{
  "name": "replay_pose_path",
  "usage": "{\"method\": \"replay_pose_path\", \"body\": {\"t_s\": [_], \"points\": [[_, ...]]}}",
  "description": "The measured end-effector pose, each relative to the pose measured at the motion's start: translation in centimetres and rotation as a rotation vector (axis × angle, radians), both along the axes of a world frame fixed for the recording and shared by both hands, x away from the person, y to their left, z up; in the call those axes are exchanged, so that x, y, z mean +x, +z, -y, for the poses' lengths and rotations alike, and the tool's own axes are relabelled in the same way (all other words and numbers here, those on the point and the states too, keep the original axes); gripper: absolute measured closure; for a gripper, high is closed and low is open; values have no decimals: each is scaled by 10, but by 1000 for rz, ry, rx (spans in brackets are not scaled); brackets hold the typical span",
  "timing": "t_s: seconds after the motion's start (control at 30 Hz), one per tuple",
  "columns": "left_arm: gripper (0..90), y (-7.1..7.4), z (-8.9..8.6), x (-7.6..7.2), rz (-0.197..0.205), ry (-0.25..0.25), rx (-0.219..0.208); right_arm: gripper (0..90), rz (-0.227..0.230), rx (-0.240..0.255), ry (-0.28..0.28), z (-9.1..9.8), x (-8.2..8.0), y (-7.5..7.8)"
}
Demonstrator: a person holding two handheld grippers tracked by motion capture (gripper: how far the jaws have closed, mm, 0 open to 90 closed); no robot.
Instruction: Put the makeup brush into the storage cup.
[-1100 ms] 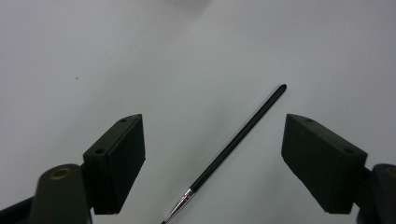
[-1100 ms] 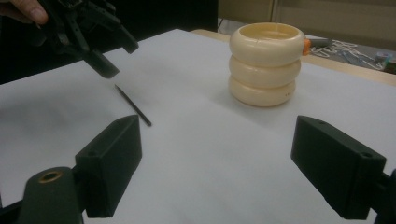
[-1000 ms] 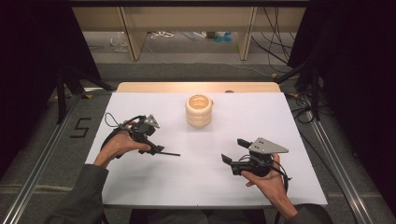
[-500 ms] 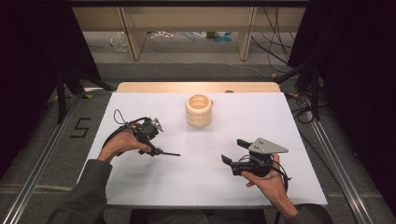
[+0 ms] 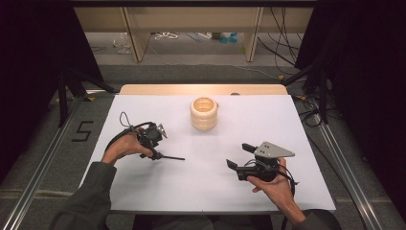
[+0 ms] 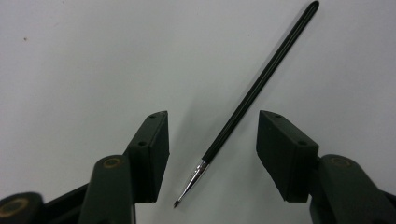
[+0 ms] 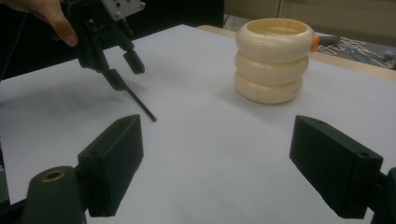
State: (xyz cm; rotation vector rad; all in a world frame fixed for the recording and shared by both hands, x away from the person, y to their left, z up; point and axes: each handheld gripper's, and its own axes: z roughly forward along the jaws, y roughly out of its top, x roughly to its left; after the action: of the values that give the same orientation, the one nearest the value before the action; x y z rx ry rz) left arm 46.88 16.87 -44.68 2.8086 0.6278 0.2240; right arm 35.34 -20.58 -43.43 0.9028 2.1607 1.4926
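Observation:
A thin black brush (image 6: 252, 93) with a silver ferrule and a fine tip lies flat on the white table (image 5: 215, 191). My left gripper (image 6: 212, 119) points down over the brush's tip end. Its jaws have just been closing, and the brush lies between the pads without touching either. From above, the brush (image 5: 170, 157) sticks out to the right of the left gripper (image 5: 155, 154). My right gripper (image 5: 237, 155) rests near the front right, open with nothing between its jaws (image 7: 215, 123), facing the brush (image 7: 140, 105) and the left gripper (image 7: 123, 70).
A cream ribbed pot (image 5: 204, 112) of three stacked rings stands upright at the back middle of the table, also seen from the right gripper (image 7: 273, 60). A wooden strip (image 5: 201, 89) runs along the far edge. Black curtains and metal rails flank the table.
The left gripper's jaws have drawn closer together around the brush, and its cable loop has shifted. The right hand has kept still.

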Motion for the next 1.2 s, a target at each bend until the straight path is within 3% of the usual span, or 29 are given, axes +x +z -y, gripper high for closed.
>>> {"method": "replay_pose_path", "body": {"t_s": [0.07,0.1,0.17,0.2,0.33,0.37,0.63,0.73,1.2], "points": [[472,-3,0,0,6,11,-6,184,-2,-6,2,1,0,0],[481,-2,-1,1,-4,-3,18,185,0,-8,2,1,0,0],[503,-4,0,1,-1,10,4,186,-4,-9,4,1,0,0],[512,-3,-2,3,-6,-20,37,186,-4,-8,5,1,0,1],[548,-3,0,3,-3,-34,57,189,-14,-22,8,1,-1,1],[553,-2,1,4,-3,-38,56,189,1,13,18,-1,1,-1],[603,-1,6,5,-22,-78,68,190,0,11,18,-1,1,-1],[626,-2,7,3,-28,-78,75,192,16,4,15,-1,1,-1],[705,-6,8,4,-46,-104,90,200,0,-6,22,-1,0,-1]]}}
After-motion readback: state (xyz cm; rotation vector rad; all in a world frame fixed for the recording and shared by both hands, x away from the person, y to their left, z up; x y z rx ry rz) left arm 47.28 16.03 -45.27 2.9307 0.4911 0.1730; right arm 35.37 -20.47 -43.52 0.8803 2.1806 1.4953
